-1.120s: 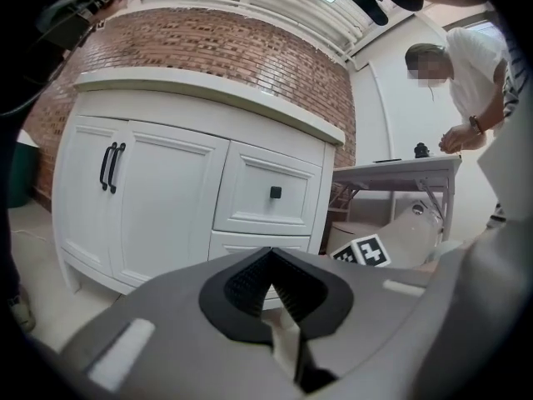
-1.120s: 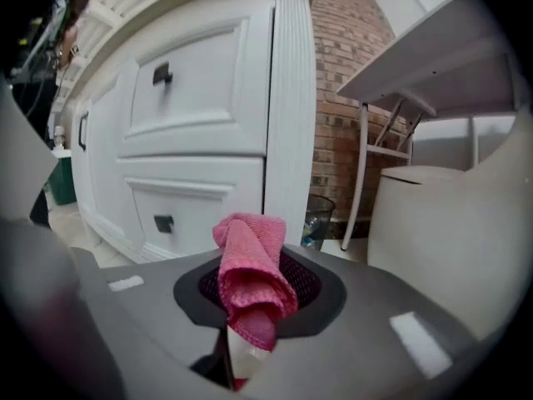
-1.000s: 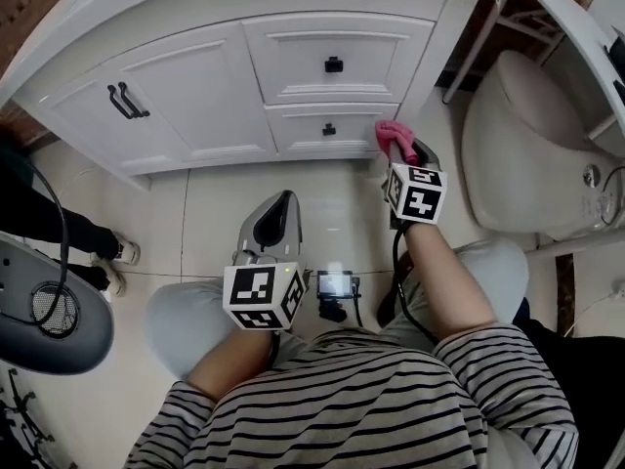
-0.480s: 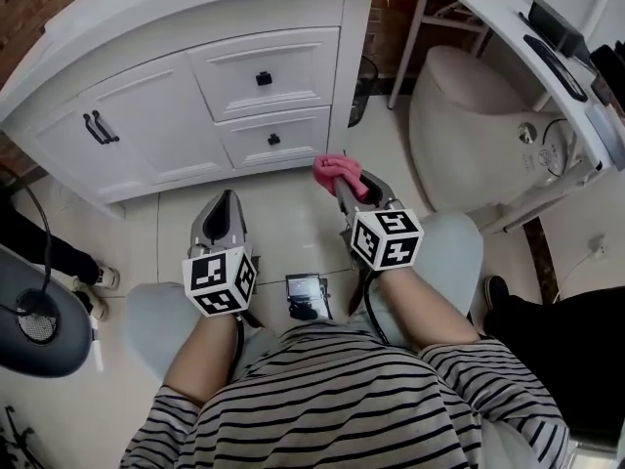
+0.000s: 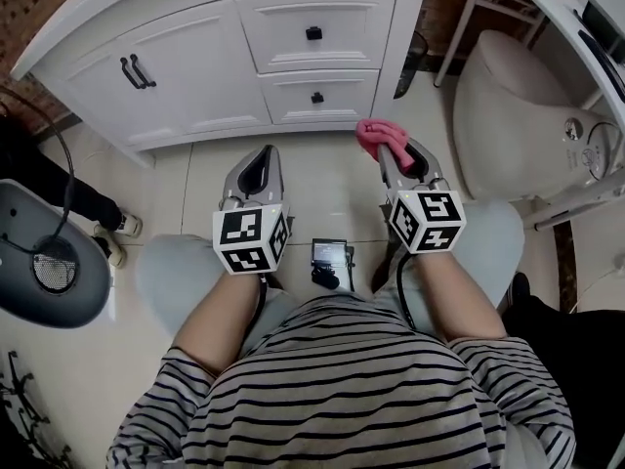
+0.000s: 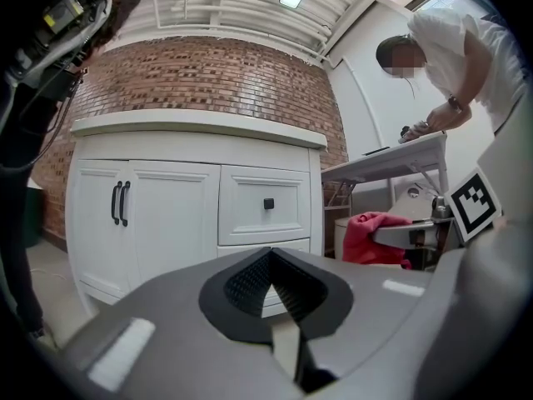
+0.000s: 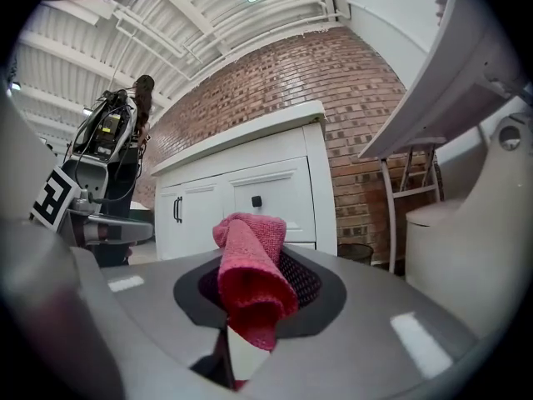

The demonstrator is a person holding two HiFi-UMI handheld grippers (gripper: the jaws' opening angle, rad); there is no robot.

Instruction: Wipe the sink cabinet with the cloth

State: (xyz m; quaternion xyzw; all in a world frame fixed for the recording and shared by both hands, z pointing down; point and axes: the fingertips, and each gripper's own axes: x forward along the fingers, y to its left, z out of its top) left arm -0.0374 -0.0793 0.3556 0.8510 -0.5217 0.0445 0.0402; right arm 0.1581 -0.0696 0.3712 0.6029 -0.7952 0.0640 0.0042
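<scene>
Pink cloth in right gripper, near white sink cabinet

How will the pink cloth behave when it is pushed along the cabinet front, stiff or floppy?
Probably floppy: the pink cloth folds and droops over the jaws of the right hand-held gripper. Likely light, since that pinch alone holds it up. Its fuzzy weave should probably drag, not slip, on the white cabinet.
</scene>
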